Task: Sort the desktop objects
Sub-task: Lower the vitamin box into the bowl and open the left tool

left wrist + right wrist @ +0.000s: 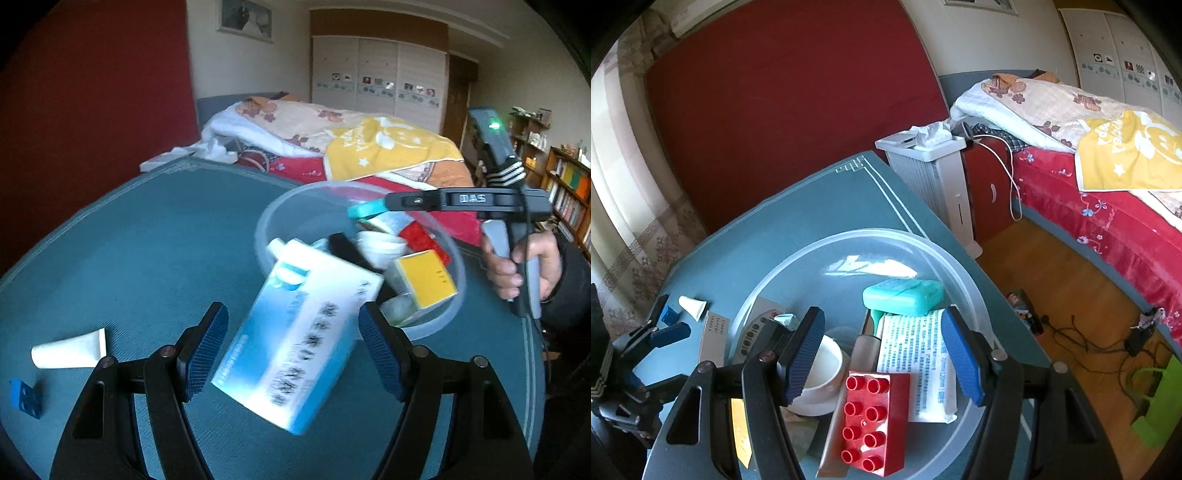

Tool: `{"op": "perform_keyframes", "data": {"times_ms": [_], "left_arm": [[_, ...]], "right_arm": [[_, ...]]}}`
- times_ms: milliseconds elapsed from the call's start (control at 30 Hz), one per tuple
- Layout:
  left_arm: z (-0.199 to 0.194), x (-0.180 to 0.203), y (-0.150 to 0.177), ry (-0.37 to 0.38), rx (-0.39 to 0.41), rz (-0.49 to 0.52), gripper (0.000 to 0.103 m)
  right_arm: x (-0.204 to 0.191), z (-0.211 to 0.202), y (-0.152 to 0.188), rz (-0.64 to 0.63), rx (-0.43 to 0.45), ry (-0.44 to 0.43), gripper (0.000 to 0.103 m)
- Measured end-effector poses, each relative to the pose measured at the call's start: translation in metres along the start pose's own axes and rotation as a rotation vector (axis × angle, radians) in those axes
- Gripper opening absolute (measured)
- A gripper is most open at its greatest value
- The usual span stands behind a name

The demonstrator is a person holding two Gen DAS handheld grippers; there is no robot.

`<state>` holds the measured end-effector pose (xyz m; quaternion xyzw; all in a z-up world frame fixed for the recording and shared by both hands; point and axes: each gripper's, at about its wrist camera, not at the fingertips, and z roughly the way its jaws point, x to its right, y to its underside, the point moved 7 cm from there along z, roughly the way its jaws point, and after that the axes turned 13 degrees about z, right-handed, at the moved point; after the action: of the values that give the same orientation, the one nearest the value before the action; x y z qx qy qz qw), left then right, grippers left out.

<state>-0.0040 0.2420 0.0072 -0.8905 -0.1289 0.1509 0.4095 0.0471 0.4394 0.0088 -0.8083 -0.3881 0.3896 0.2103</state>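
"DAS" stands on the right claw's black body (472, 199); other print is unreadable.

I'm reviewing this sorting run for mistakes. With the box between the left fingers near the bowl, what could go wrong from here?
1. The blue-white box looks blurred and tilted between the wide-open left gripper; it may land on the bowl rim and tumble out.
2. The bowl is already crowded; the red brick is stacked on other items and may shift.
3. The right gripper hovers over the bowl, so the two may collide.

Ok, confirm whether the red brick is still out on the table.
No, the red brick lies inside the clear bowl, beside the white cup.
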Motion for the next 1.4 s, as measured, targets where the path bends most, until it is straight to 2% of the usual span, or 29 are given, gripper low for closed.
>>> {"op": "perform_keyframes", "data": {"times_ms": [167, 267, 333, 467, 667, 833, 900, 1133, 1267, 1400], "left_arm": [[0.003, -0.016, 0.005, 0.012, 0.019, -0.058, 0.079], [0.001, -0.013, 0.007, 0.06, 0.034, -0.08, 0.079], [0.002, -0.012, 0.01, 0.086, 0.038, -0.091, 0.083], [0.006, -0.004, 0.01, 0.119, 0.045, -0.073, 0.084], [0.008, 0.015, 0.013, 0.102, 0.014, 0.02, 0.084], [0.017, 0.02, 0.016, 0.002, -0.051, 0.064, 0.084], [0.02, 0.018, 0.018, -0.01, -0.071, 0.043, 0.082], [0.007, 0.011, 0.009, -0.022, -0.022, -0.076, 0.076], [0.008, 0.004, -0.015, -0.046, 0.01, -0.131, 0.076], [0.022, 0.001, -0.043, -0.016, 0.036, -0.204, 0.076]], "right_arm": [[-0.001, 0.005, 0.004, -0.007, -0.014, 0.01, 0.07], [-0.001, 0.006, 0.004, -0.009, -0.015, 0.012, 0.07], [0.0, 0.007, 0.004, -0.007, -0.016, 0.012, 0.07], [-0.001, 0.007, 0.006, -0.012, -0.016, 0.016, 0.07], [-0.002, 0.007, 0.006, -0.011, -0.017, 0.017, 0.07], [-0.002, 0.006, 0.006, -0.011, -0.015, 0.019, 0.07], [-0.002, 0.004, 0.005, -0.008, -0.012, 0.017, 0.07], [-0.001, -0.001, 0.001, -0.001, 0.005, 0.016, 0.07], [-0.002, -0.004, -0.002, 0.002, 0.015, 0.012, 0.07], [0.002, -0.007, -0.007, 0.016, 0.028, 0.015, 0.07]]}}
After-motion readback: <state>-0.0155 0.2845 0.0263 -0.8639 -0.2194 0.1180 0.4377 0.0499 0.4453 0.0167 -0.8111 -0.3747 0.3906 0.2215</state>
